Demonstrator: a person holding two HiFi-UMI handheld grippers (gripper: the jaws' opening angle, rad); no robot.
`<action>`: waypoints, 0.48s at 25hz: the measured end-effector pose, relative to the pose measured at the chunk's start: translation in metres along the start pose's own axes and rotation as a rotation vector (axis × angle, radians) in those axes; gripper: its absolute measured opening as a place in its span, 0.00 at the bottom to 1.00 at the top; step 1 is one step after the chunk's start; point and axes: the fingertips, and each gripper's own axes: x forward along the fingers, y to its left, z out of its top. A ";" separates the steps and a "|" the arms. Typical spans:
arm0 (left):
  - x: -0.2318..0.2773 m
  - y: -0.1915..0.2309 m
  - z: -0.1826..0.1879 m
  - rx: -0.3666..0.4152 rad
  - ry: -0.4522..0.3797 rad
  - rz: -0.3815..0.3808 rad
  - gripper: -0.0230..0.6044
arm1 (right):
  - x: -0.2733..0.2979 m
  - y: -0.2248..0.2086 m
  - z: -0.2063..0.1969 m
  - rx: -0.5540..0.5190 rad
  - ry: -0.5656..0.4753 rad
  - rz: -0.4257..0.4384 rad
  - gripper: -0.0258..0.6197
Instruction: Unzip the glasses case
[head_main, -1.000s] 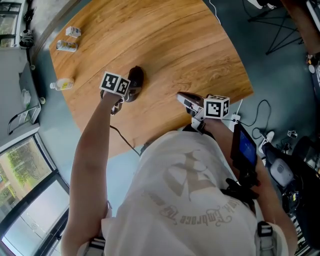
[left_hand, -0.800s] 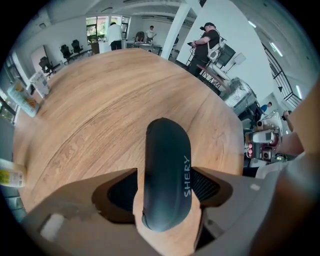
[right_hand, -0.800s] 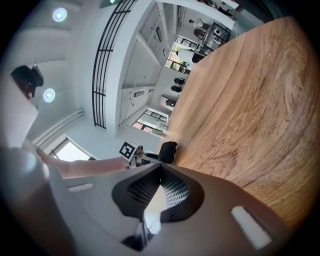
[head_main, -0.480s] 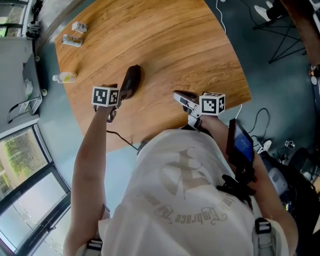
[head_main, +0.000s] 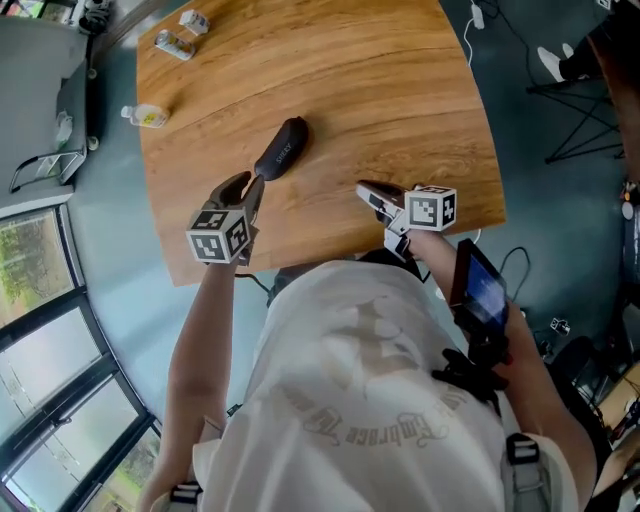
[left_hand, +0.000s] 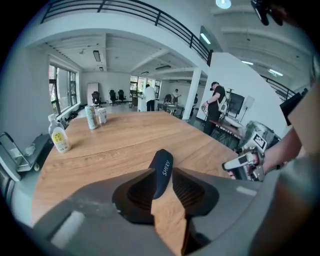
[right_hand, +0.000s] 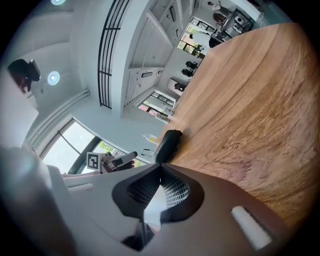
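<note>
The dark glasses case (head_main: 282, 147) lies flat on the wooden table (head_main: 400, 90), apart from both grippers. My left gripper (head_main: 247, 187) hovers just short of its near end and points at it. In the left gripper view the case (left_hand: 162, 157) shows beyond the left gripper (left_hand: 163, 172). Its jaws have just been closing and stand a narrow gap apart, with nothing between them. My right gripper (head_main: 372, 194) hangs over the table near its front edge. In the right gripper view its tips (right_hand: 160, 166) meet on nothing, with the case (right_hand: 169, 145) farther off.
A small bottle with a yellow label (head_main: 145, 116) stands near the table's left edge. Two small containers (head_main: 180, 35) sit at the far left corner. Several people stand beyond the table (left_hand: 217, 107). Cables lie on the floor to the right (head_main: 520, 240).
My left gripper has drawn back from the case toward the table's near edge and risen. The case now lies free. The right gripper has stayed in place.
</note>
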 end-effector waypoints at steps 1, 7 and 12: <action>-0.006 -0.006 -0.001 -0.011 -0.027 -0.009 0.19 | 0.001 0.002 -0.001 -0.012 0.011 -0.003 0.05; -0.035 -0.027 -0.017 -0.069 -0.140 -0.084 0.04 | 0.008 0.018 -0.007 -0.140 0.056 -0.063 0.05; -0.070 -0.032 -0.051 -0.138 -0.197 -0.103 0.05 | 0.012 0.052 -0.039 -0.289 0.120 -0.089 0.05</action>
